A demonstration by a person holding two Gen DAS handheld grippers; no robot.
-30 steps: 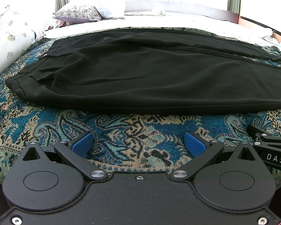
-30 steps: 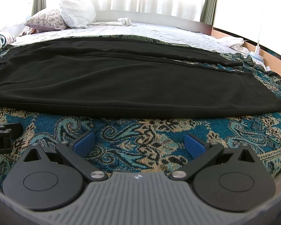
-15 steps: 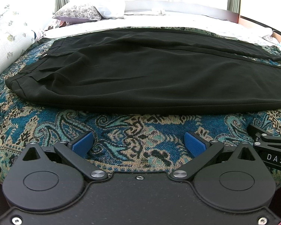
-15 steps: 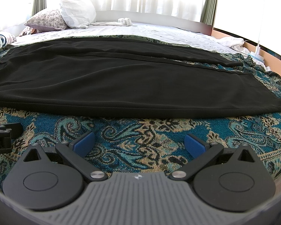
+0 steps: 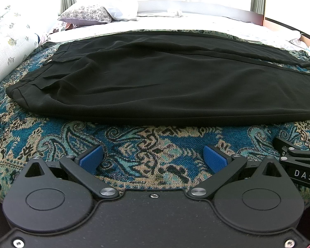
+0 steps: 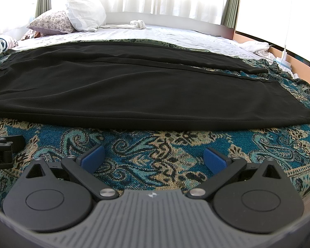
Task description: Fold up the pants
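Black pants (image 5: pixel 155 82) lie flat across a blue patterned blanket (image 5: pixel 146 144) on a bed, waistband at the left, legs running to the right. They also show in the right wrist view (image 6: pixel 134 91), with the leg hems at the right. My left gripper (image 5: pixel 153 157) is open and empty, low over the blanket just in front of the pants' near edge. My right gripper (image 6: pixel 154 157) is open and empty, also just short of the near edge, to the right of the left one.
Pillows (image 5: pixel 88 15) lie at the far left of the bed, also in the right wrist view (image 6: pixel 72 18). A white sheet (image 6: pixel 175 35) covers the far half. A white cloth (image 6: pixel 137 23) lies by the headboard. A wooden bed edge (image 6: pixel 289 60) runs at the right.
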